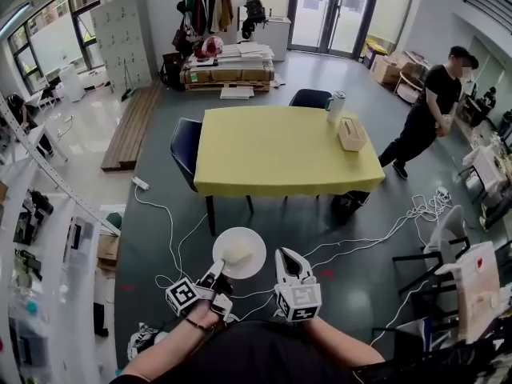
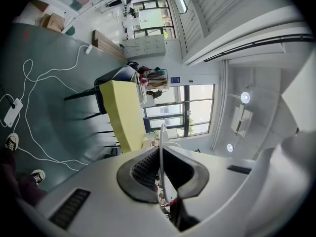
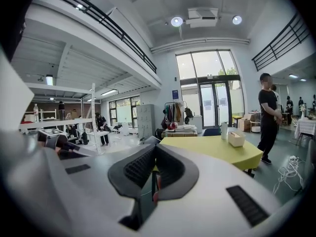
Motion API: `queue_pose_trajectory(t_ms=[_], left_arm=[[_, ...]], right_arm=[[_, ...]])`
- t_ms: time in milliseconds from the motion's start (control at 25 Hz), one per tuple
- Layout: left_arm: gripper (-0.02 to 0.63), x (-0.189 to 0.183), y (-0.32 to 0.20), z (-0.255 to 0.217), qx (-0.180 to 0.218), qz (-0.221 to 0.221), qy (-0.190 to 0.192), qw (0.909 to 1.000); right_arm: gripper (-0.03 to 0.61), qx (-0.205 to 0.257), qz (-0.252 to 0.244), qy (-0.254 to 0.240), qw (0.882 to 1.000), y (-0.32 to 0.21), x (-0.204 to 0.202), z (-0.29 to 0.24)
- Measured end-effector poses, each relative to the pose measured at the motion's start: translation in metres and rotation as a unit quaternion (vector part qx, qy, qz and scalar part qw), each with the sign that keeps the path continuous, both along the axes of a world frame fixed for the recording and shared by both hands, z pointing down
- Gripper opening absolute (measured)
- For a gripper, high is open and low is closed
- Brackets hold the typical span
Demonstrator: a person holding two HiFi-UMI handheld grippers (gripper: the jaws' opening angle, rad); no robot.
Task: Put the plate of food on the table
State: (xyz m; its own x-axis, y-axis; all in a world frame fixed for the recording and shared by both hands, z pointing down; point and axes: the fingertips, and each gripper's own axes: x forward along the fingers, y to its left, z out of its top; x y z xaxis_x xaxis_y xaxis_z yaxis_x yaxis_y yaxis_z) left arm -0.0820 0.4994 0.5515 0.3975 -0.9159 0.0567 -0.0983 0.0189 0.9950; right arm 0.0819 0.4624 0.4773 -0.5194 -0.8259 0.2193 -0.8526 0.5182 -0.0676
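Two hand-held grippers: the left hand-held gripper (image 1: pixel 218 274) and the right hand-held gripper (image 1: pixel 286 257) were held side by side low in the head view, each carrying a cube with square markers.
Left jaws: were closed down on the near rim of the plate. In the left gripper view the thin white rim was seen edge-on, pinched between the ribbed black pads.
Right jaws: were brought together with nothing between them. The tips were held just beside the plate's right edge.
Round white plate (image 1: pixel 255 257): was carried roughly level over the grey-green floor (image 1: pixel 160 190), right in front of the person. It was short of the near edge of the surface and clear of it.
Pale lump of food (image 1: pixel 236 253): was seen lying on the plate, near its middle.
Yellow-covered rectangular surface (image 1: pixel 272 150): was seen straight ahead, with the plate not yet set on it.
Beige tissue box (image 1: pixel 351 133): was placed near the right edge of the surface.
White cylindrical container (image 1: pixel 337 106): was stood at the far right corner, just behind the box.
Dark blue chairs: one (image 1: pixel 186 146) was drawn up at the left side of the surface, another (image 1: pixel 310 98) at the far side.
White cables (image 1: pixel 172 230): were trailed over the floor between the surface and the person.
Bystander in black clothes (image 1: pixel 428 110): was seen standing to the right of the surface, apart from it.
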Motion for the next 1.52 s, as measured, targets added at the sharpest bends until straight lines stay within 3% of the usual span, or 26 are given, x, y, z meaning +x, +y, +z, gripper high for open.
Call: queue_pose_trajectory(t_ms=[320,600,1120,1520], left_arm=[[0.020,-0.024,0.005,0.013,-0.003,0.014,0.004,0.9999],[0.020,-0.021,-0.006,0.011,0.008,0.024,0.024,0.9994],[0.020,-0.025,-0.071,0.008,0.014,0.011,0.014,0.9997],[0.020,-0.010,-0.132,0.006,0.015,0.001,0.016,0.9998]], right_arm=[[0.012,-0.019,0.027,0.005,0.999,0.020,-0.016,0.019],[0.012,-0.020,0.037,0.005,0.999,0.013,-0.013,0.019],[0.012,0.001,0.007,-0.002,1.000,-0.060,-0.027,0.007],[0.012,-0.010,0.003,-0.007,1.000,-0.119,-0.012,0.011]])
